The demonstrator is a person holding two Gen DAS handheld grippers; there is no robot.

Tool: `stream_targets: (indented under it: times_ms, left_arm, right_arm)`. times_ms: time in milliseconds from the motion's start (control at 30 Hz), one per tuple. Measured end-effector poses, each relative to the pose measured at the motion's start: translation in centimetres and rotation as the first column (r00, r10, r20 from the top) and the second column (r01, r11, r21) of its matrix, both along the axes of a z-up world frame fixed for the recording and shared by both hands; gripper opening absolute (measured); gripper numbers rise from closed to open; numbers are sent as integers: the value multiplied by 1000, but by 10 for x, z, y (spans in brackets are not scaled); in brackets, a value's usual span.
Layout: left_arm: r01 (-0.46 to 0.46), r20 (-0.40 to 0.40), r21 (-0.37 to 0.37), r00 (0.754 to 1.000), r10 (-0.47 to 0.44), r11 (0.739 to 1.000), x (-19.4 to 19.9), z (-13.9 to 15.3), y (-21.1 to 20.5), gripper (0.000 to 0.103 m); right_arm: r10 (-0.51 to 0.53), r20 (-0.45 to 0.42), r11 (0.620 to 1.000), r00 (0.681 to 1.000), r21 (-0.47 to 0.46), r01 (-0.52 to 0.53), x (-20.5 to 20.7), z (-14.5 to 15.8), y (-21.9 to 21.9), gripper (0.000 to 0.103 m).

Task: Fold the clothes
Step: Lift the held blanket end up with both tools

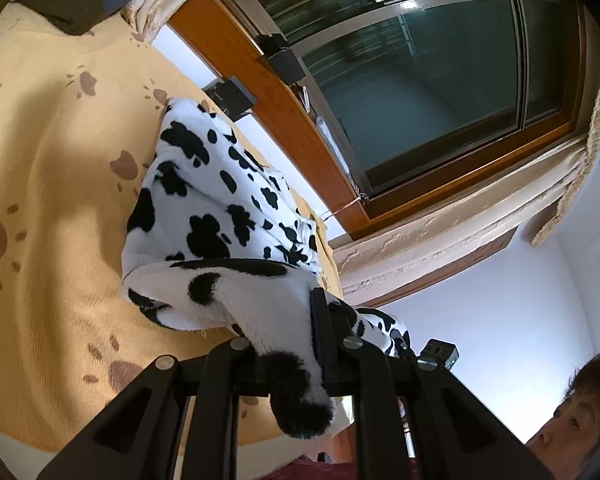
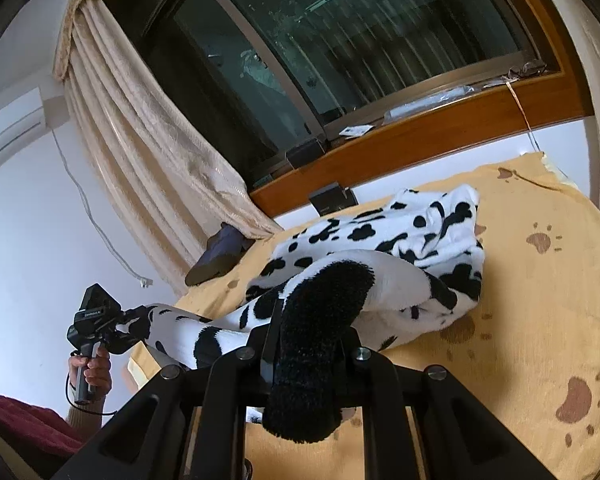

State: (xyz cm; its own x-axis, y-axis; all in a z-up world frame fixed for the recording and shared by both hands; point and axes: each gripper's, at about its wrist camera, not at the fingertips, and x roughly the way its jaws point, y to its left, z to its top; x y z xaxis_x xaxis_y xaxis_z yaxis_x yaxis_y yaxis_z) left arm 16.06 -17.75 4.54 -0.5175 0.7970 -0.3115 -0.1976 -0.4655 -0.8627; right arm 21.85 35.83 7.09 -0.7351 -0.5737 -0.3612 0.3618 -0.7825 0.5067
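A white fleece garment with black cow patches (image 1: 204, 200) lies partly bunched on a yellow blanket with brown paw prints (image 1: 52, 200). My left gripper (image 1: 284, 344) is shut on one end of the garment's near edge, and a black-patched flap hangs down over the jaws. My right gripper (image 2: 312, 336) is shut on the other end of the garment (image 2: 420, 240), with a thick black patch squeezed between its fingers. The edge stretches lifted between the two. In the right wrist view a hand (image 2: 92, 372) holds the left gripper (image 2: 128, 320) at lower left.
A wooden window sill (image 2: 400, 140) with small dark boxes (image 1: 230, 96) runs along the bed's far side under a dark window. Beige curtains (image 2: 140, 152) hang beside it. Folded dark blue clothes (image 2: 220, 256) lie at the blanket's end. A person's head (image 1: 580, 400) is close at lower right.
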Motion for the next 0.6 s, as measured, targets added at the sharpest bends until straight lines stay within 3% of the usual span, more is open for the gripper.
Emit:
stream_targets:
  times_ms: [333,500,600]
  left_arm:
    - [11,-37,-39,999,-12,999,-31,23,10,15]
    - [12,-59,-54,998,-15,998,-49,32,18,15]
    - [-37,-96,-143,995,23,989,-53,38,23,16]
  right_arm:
    - [-45,5,999,999,2,45,-14,6,2,16]
    - [-89,-17,995,996,45,90,-24,14,0,16]
    - [-112,-28,991,993,64,114,-30,16,-1,16]
